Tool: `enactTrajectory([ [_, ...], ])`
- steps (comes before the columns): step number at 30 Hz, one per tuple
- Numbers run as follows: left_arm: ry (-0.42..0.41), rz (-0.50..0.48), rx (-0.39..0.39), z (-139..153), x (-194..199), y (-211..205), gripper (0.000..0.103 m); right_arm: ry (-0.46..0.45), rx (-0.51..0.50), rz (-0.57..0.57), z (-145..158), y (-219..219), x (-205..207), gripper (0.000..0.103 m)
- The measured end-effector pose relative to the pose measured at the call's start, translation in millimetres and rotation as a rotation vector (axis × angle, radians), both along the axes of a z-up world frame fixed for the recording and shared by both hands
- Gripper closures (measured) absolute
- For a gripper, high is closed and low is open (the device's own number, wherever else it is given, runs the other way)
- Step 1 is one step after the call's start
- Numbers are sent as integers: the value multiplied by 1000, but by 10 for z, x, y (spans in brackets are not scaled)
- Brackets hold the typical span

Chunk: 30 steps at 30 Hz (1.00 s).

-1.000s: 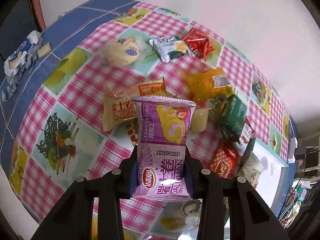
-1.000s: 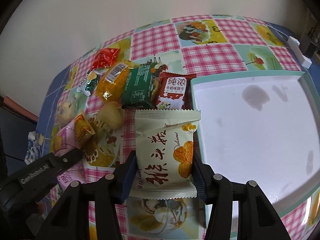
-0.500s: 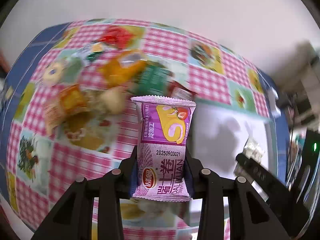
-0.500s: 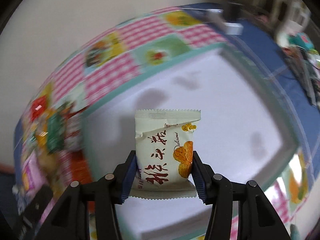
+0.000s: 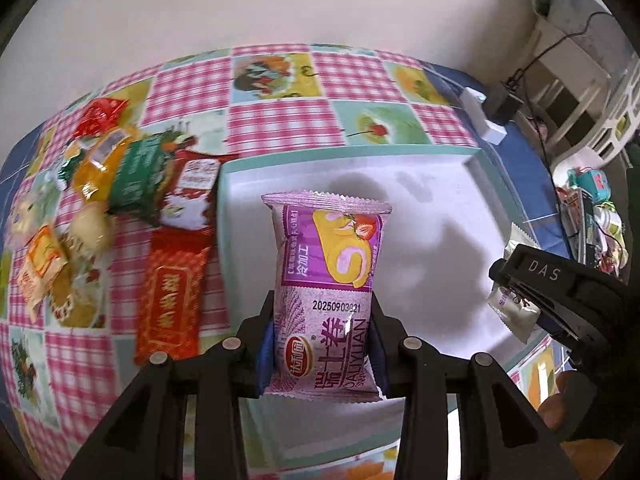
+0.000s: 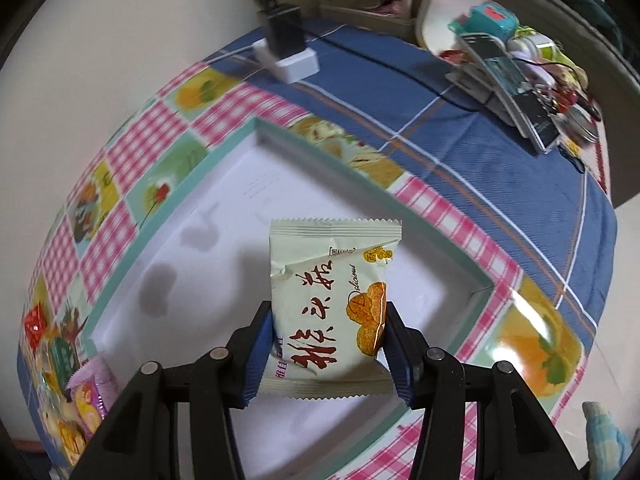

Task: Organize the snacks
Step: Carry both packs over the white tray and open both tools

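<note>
- Our left tool (image 5: 323, 344) pinches a purple snack packet (image 5: 326, 292) by its lower half, the blue pads (image 5: 265, 350) pressing on both side edges; its jaws have just been opening a little, yet the packet sits upright between them.
- That purple packet hangs above the white tray (image 5: 472, 160), near the tray's left rim.
- Our right tool (image 6: 328, 350) pinches a cream snack packet (image 6: 332, 300) with red lettering, one pad on each side of its lower part.
- The cream packet is held over the same white tray (image 6: 168, 236), whose teal rim runs around it.
- In the left view our right tool (image 5: 520, 304) reaches in from the right edge, the cream packet (image 5: 514, 312) showing only as a sliver under it.
- Left of the tray, on the checked cloth of the bench (image 5: 276, 120), lie the loose snacks: a long red packet (image 5: 170, 300) just beside the tray's edge, a red-and-white packet (image 5: 190, 192) touching the tray's corner, a green packet (image 5: 138, 176), an orange packet (image 5: 98, 168) and a small red packet (image 5: 98, 114) further back.
- A white power strip (image 6: 286, 60) with a black plug (image 6: 284, 32) in it lies on the blue cloth beyond the tray, well apart from the snacks.
</note>
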State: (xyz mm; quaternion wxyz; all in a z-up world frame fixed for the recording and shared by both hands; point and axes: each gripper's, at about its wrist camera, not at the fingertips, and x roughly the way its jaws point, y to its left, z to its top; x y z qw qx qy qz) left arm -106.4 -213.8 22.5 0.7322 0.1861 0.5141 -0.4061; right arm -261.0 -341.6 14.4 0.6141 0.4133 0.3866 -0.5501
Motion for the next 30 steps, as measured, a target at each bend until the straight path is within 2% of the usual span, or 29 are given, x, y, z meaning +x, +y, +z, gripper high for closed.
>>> enactTrajectory([
  [1, 3, -3, -7, 0, 1, -11, 47, 2, 1, -3, -5, -4, -8, 48],
  [3, -3, -1, -11, 18, 9, -9, 32, -1, 9, -4, -15, -7, -10, 48],
  [9, 14, 55, -23, 94, 142, 79, 32, 4, 18, 34, -55, 20, 106, 48],
  [11, 3, 106, 7, 110, 225, 149, 28, 3, 27, 54, -65, 42, 136, 46],
  [13, 0, 175, 36, 97, 330, 248, 18, -5, 34, 73, -82, 53, 167, 29],
  [21, 24, 459, 123, -16, 828, 801, 15, -3, 33, 178, -109, 171, 408, 18],
  [23, 22, 513, 136, -27, 955, 951, 9, 2, 24, 206, -97, 221, 481, 11],
  [25, 5, 551, 145, -27, 1052, 1052, 7, 2, 12, 245, -74, 285, 577, 0],
  [28, -30, 620, 161, -11, 1223, 1265, 6, 0, -12, 301, -32, 389, 713, 0],
  [30, -57, 661, 172, 2, 1335, 1420, 1, -1, -33, 343, 10, 473, 817, 0],
])
